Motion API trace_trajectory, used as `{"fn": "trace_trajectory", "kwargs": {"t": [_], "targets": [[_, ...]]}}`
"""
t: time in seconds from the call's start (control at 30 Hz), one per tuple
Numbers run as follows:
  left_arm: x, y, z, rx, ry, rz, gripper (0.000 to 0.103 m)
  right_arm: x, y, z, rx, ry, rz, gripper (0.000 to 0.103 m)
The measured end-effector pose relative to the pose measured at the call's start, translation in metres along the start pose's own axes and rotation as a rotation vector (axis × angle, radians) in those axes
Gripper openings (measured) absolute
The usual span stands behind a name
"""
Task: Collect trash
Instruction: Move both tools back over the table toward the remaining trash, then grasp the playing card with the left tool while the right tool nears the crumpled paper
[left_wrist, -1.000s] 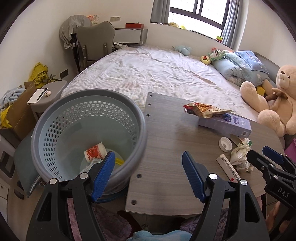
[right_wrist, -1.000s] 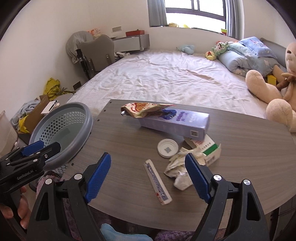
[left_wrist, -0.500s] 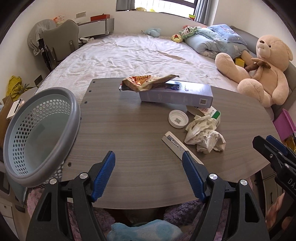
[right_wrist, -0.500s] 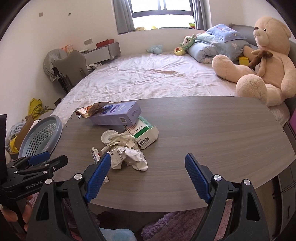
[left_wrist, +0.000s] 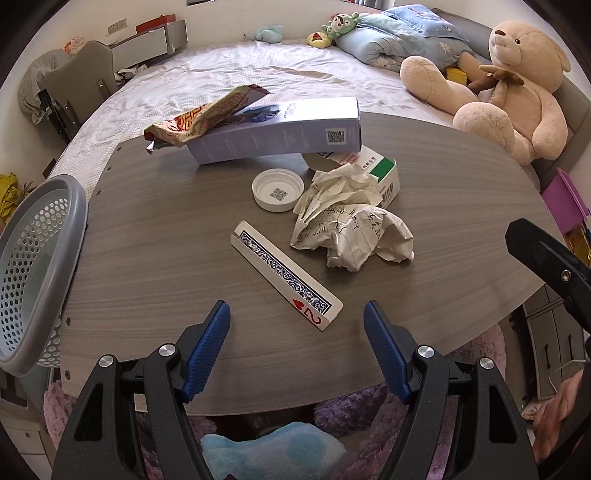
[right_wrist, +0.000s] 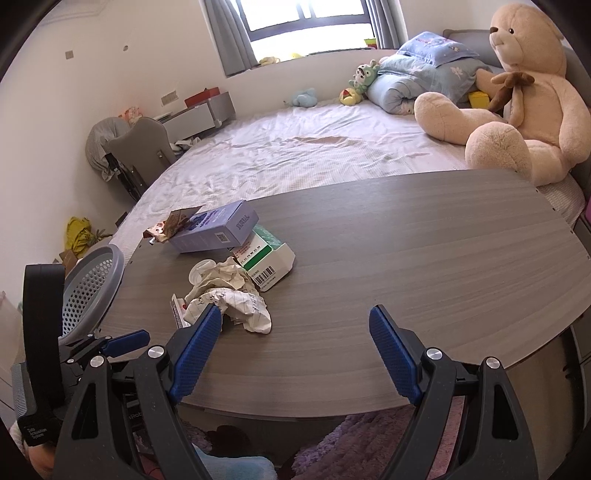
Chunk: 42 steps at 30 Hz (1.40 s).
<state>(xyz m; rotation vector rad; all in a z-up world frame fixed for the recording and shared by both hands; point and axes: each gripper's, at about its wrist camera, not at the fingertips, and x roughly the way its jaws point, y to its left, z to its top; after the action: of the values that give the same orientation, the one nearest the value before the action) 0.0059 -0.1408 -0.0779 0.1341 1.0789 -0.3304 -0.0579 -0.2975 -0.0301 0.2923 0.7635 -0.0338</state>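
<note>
Trash lies on the grey wooden table (left_wrist: 461, 177): a folded playing card (left_wrist: 284, 275), crumpled paper (left_wrist: 351, 221), a white lid (left_wrist: 277, 189), a green-and-white carton (left_wrist: 380, 171), a purple box (left_wrist: 280, 133) and a snack wrapper (left_wrist: 199, 122). The grey perforated basket (left_wrist: 33, 266) hangs at the table's left edge. My left gripper (left_wrist: 297, 347) is open and empty, just short of the card. My right gripper (right_wrist: 295, 350) is open and empty over the table's near edge, right of the crumpled paper (right_wrist: 229, 299).
A bed (right_wrist: 314, 147) lies behind the table, with a large teddy bear (right_wrist: 517, 99) and pillows at its right. A grey chair (right_wrist: 144, 151) stands at the left wall. A purple rug (left_wrist: 351, 406) shows below the table.
Both grippers have swung right, away from the basket. The left one has closed in on the trash pile; the card now lies just ahead of its open fingers.
</note>
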Motion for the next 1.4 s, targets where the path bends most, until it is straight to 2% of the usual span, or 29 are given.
{"fn": "trace_trajectory", "kwargs": {"t": [0.47,1.07,1.23,1.4], "targets": [[0.017,-0.007,0.009,0.009,0.006,0.056,0.072,0.008,-0.004,-0.001,0.019,0.021,0.009,0.081],[0.003,0.064,-0.006,-0.127,-0.009,0.124,0.072,0.005,0.013,0.001,-0.012,0.013,0.006,0.081],[-0.001,0.064,0.0,-0.122,-0.031,0.102,0.072,0.008,0.016,0.0,-0.017,0.02,0.008,0.081],[0.011,0.06,0.01,-0.106,-0.039,0.123,0.071,0.011,0.018,-0.002,-0.019,0.03,0.008,0.081]]}}
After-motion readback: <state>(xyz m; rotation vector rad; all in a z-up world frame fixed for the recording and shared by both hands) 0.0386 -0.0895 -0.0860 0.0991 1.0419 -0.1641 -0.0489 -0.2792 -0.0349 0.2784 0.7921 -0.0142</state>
